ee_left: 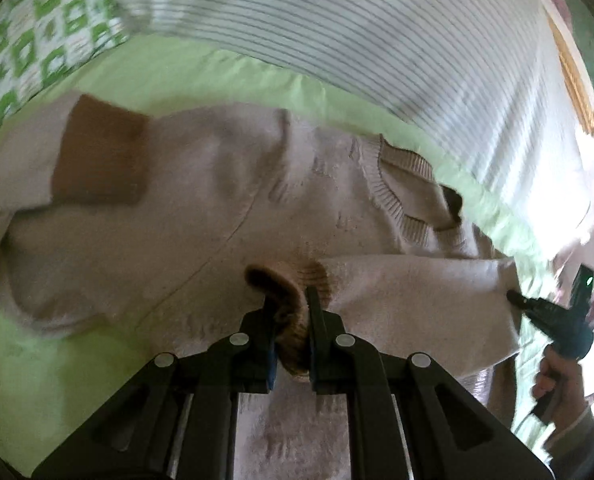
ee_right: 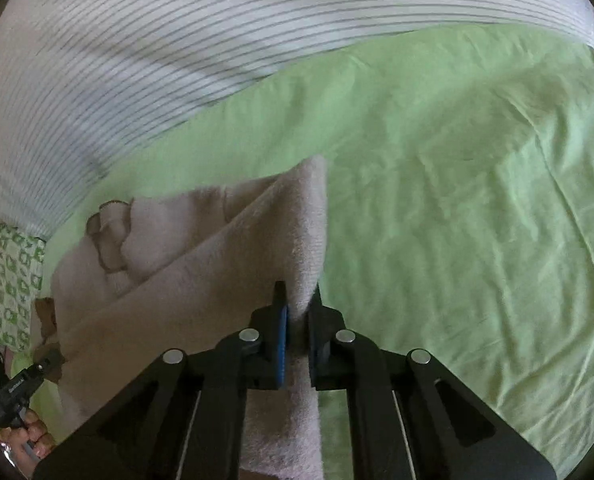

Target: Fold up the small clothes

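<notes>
Beige knit sweater (ee_left: 225, 200) lies spread on a green sheet (ee_left: 201, 76), seen from the left wrist, as the left gripper (ee_left: 288, 312) clenches its brown cuff (ee_left: 285, 292), apparently to carry the sleeve across the body; the right gripper (ee_left: 515, 298) bites the far fold. A striped cover (ee_left: 337, 20) crowds the bed's upper side. From the right wrist, the right gripper (ee_right: 297, 320) pinches a raised ridge of sweater (ee_right: 217, 260), lifted clear for folding, open sheet (ee_right: 457, 200) beyond.

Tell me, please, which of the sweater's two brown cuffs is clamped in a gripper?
The brown cuff nearest the camera, pinched by the left gripper; the other brown cuff lies free, far left on the sweater.
</notes>
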Available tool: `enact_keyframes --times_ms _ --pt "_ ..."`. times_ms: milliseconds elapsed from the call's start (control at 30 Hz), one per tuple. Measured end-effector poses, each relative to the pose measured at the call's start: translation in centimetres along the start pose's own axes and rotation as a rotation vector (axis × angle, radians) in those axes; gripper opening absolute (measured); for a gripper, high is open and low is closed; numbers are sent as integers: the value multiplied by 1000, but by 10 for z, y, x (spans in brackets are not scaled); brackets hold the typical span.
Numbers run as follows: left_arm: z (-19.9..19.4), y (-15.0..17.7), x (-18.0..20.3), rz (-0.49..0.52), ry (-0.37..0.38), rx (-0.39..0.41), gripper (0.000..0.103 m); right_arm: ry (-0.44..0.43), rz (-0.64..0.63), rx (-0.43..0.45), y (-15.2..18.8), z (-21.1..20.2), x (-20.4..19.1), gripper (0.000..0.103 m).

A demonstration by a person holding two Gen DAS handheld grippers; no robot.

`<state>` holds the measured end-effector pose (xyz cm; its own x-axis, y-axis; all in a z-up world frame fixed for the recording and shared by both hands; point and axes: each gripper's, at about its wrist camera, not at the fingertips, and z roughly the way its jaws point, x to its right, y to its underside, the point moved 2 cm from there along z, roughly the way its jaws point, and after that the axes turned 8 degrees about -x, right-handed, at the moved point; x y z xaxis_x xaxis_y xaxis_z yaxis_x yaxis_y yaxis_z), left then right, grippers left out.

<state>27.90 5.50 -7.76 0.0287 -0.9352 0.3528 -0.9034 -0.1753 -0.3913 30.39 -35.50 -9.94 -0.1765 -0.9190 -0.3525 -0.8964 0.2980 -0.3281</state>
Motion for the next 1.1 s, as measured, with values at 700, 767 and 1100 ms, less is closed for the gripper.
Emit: enact_keyframes --times_ms 700,767,1100 --pt "-60 21 -74 -79 -227 67 58 -98 -12 47 64 -57 -49 48" --pt "-67 14 -87 -93 -297 80 63 -123 -23 24 75 -47 -65 48" --pt "-64 -35 -103 -55 -442 66 75 -156 -1 -56 104 -25 -82 48"
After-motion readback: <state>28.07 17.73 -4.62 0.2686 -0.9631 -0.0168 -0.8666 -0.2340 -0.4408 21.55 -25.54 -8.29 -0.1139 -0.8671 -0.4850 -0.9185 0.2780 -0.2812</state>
